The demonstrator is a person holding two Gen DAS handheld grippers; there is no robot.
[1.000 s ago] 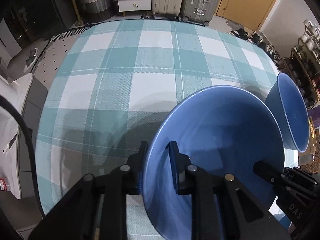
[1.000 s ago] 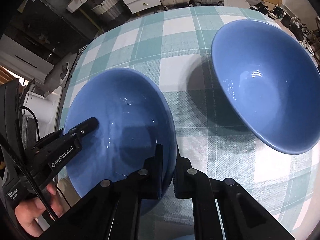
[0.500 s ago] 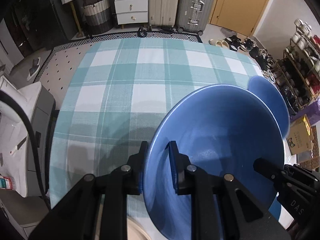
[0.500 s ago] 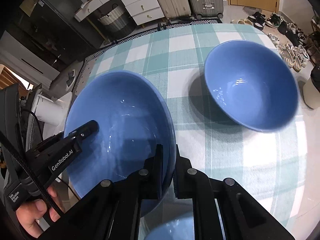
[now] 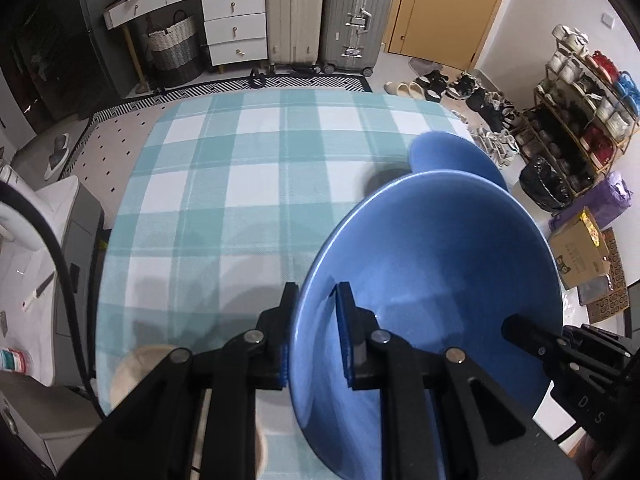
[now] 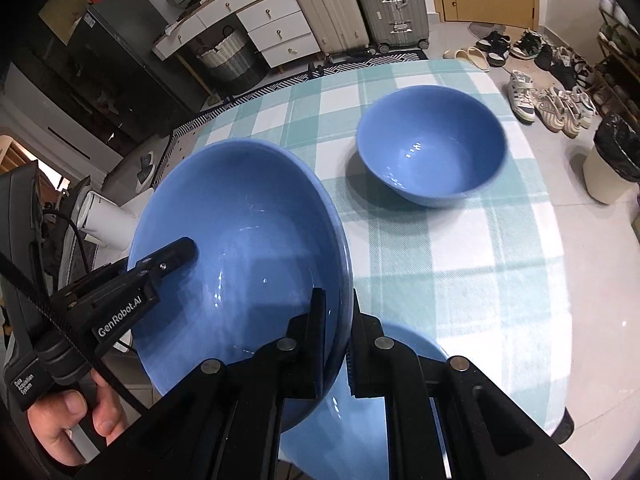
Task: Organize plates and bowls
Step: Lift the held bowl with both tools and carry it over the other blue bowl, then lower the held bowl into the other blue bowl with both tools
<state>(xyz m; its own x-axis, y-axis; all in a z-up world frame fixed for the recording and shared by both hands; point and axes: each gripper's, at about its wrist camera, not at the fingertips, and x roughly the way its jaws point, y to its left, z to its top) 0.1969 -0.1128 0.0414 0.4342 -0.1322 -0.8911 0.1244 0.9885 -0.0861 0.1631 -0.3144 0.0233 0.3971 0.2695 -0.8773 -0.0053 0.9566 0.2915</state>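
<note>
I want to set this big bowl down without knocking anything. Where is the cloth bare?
Bare: the checked cloth left of the far blue bowl, up to the far edge. Crowded: the near edge, with another blue bowl under the held bowl and a pale round dish.

A table [image 5: 256,184] under a teal-and-white checked cloth fills the middle of the room. Beyond its far edge lies a zigzag rug [image 5: 280,82], then two suitcases [image 5: 324,16] standing side by side against the wall, white drawers [image 5: 234,28] and a woven basket [image 5: 174,50]. A wooden door [image 5: 448,8] stands right of them (shoes [image 5: 440,84] scattered before it). A shoe rack [image 5: 580,100] lines the right wall.
</note>
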